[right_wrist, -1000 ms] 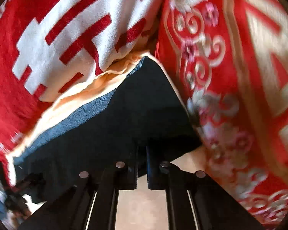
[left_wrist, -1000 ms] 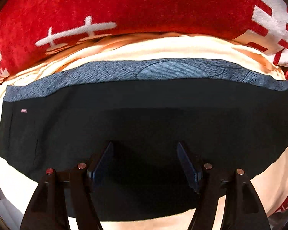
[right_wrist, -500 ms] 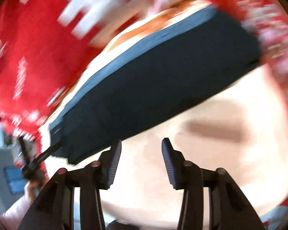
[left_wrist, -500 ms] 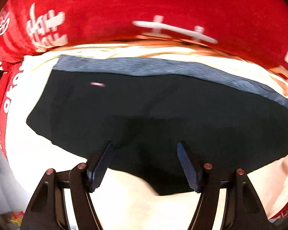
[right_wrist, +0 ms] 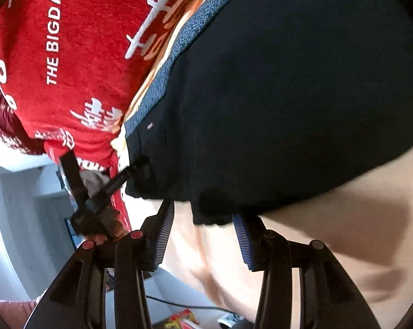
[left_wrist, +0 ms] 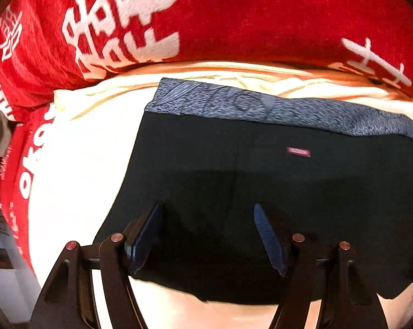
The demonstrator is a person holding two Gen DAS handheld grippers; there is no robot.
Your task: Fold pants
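Observation:
The black pants point(left_wrist: 261, 181) lie flat and folded on a cream sheet point(left_wrist: 77, 159), with a grey-blue waistband point(left_wrist: 261, 104) along the far edge and a small pink label point(left_wrist: 298, 151). My left gripper point(left_wrist: 206, 235) is open and empty, low over the near left part of the pants. In the right wrist view the pants point(right_wrist: 288, 96) fill the upper right. My right gripper point(right_wrist: 203, 235) is open and empty, just at the near edge of the pants. The left gripper point(right_wrist: 129, 172) shows there at the pants' left corner.
A red blanket with white characters point(left_wrist: 206, 19) lies bunched behind the pants; it also shows in the right wrist view point(right_wrist: 69, 54). The bed edge and a pale floor point(right_wrist: 19, 233) lie at the lower left, with small items on the floor point(right_wrist: 179, 319).
My right gripper has let go of the pants, opened and pulled back to their near edge. My left gripper stayed open and slid left toward the pants' left end.

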